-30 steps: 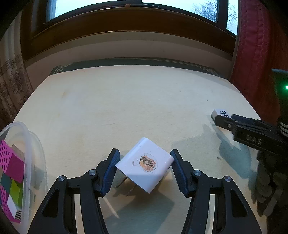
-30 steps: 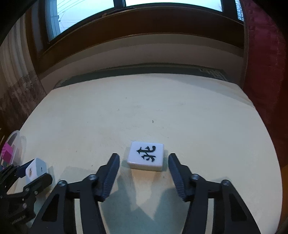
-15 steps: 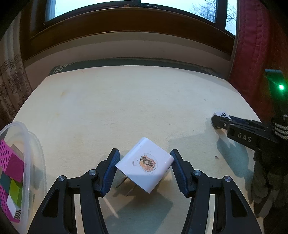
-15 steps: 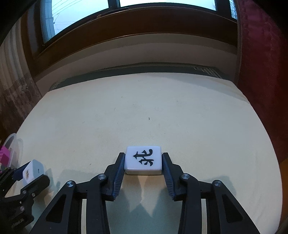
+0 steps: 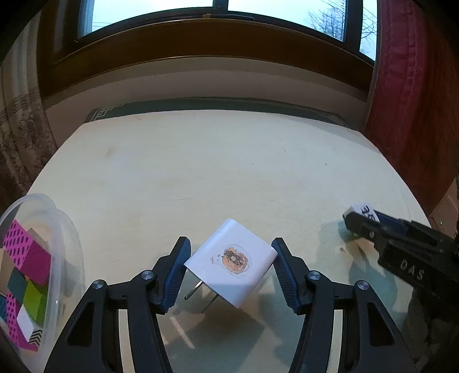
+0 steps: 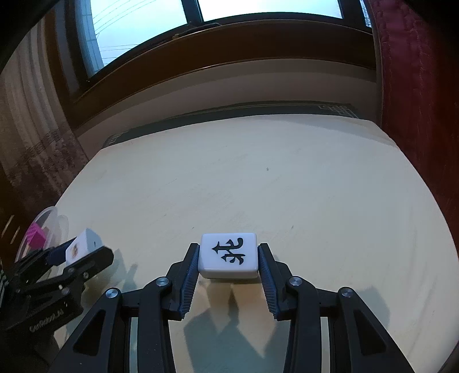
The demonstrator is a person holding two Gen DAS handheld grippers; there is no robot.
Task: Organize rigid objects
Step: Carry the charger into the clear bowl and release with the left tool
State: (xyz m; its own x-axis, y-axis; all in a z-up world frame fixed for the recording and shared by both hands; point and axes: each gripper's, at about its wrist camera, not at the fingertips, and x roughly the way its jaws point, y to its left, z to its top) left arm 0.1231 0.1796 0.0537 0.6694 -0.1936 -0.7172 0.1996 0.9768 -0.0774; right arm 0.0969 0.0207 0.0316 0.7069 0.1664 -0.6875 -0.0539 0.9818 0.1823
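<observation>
Left gripper (image 5: 231,259): black arms with blue ribbed pads. It squeezes the plug by two of its corners and holds it off the table.
Plug (image 5: 232,265): a smooth white block with round corners, turned like a diamond. It has a small round sticker, orange and brown, on top. Two flat metal pins stick out toward the near left.
Right gripper (image 6: 228,254): the same black arms and ribbed blue pads. It is closed tight on the tile, one pad flat on each side.
Tile (image 6: 228,255): a thick, shiny white block with soft edges. A black sign is printed on its top. It is held above the table, with its shadow on the table beneath. In the left view it peeks out at the far right, at the tip of the other gripper.
Table (image 5: 200,172): pale cream, flat and dull, with a few tiny dark specks.
Tub (image 5: 61,229): clear round plastic with a thick rim, at the near left edge of the table.
Blocks (image 5: 25,264): inside the tub, square-sided, pink with black dots, green, teal and white.
Curtain (image 5: 413,86): dark red cloth, on the right.
Window (image 5: 218,5): bright glass behind a brown wooden sill, past the far edge.
</observation>
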